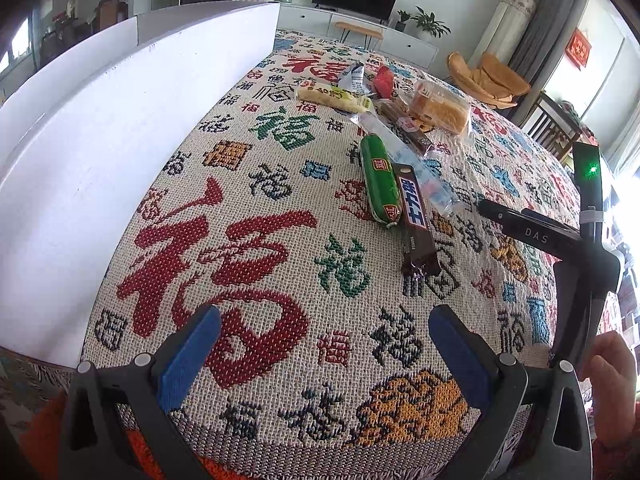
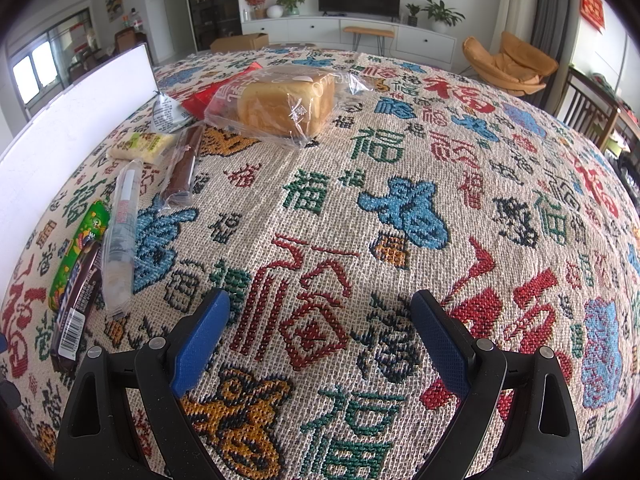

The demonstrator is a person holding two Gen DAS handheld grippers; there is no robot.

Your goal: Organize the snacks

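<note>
Snacks lie in a loose row on the patterned tablecloth (image 1: 248, 208). Nearest my left gripper (image 1: 324, 344) are a brown chocolate bar (image 1: 416, 220), a green sausage pack (image 1: 378, 178) and a clear-wrapped stick (image 1: 404, 160). Farther off lie a yellow packet (image 1: 334, 98), a silver packet (image 1: 354, 76), a red packet (image 1: 383, 80), a dark bar (image 1: 406, 126) and wrapped bread (image 1: 440, 108). My left gripper is open and empty. My right gripper (image 2: 320, 332) is open and empty over bare cloth; the bread (image 2: 286, 106), chocolate bar (image 2: 76, 308) and green pack (image 2: 80, 248) lie to its left and ahead.
A white box wall (image 1: 120, 140) stands along the table's left side, also in the right wrist view (image 2: 72, 120). The right gripper's black body (image 1: 560, 240) shows at the right of the left wrist view. Chairs and a TV cabinet stand beyond the table.
</note>
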